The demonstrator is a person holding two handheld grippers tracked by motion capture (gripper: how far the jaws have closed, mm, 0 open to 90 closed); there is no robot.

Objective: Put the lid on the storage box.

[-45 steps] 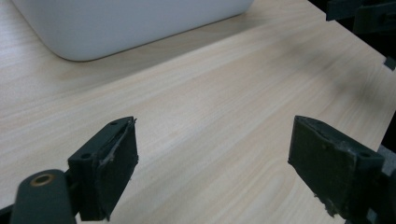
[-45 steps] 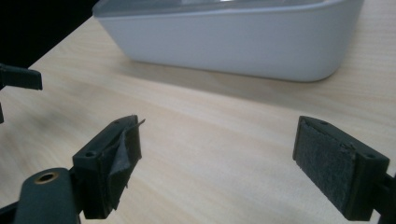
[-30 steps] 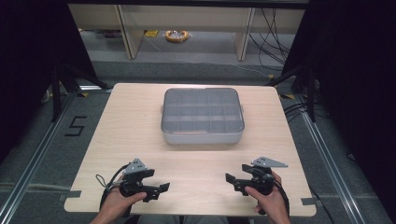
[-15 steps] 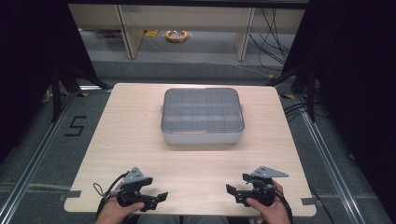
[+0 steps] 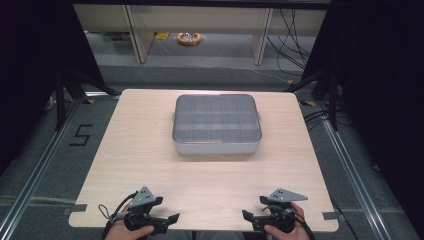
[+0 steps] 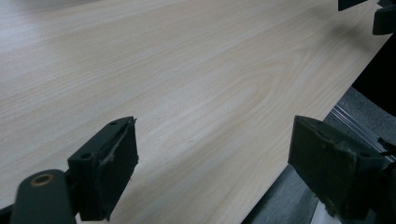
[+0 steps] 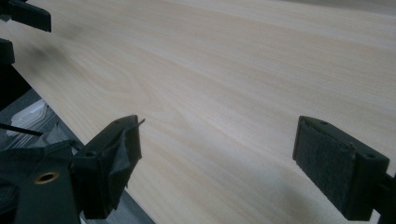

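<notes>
A light wooden table (image 5: 130, 150) stands on a grey floor (image 5: 45, 165). A grey box with a see-through lid (image 5: 216, 122) sits on the table, toward the far side. The number 5 (image 5: 80, 135) is marked on the floor to the left. Far back, an orange ring (image 5: 188, 38) lies on the floor.

Left claw (image 5: 170, 220) jaws wide apart, right claw (image 5: 248, 216) likewise, both seemingly pointing inward, hands low
</notes>
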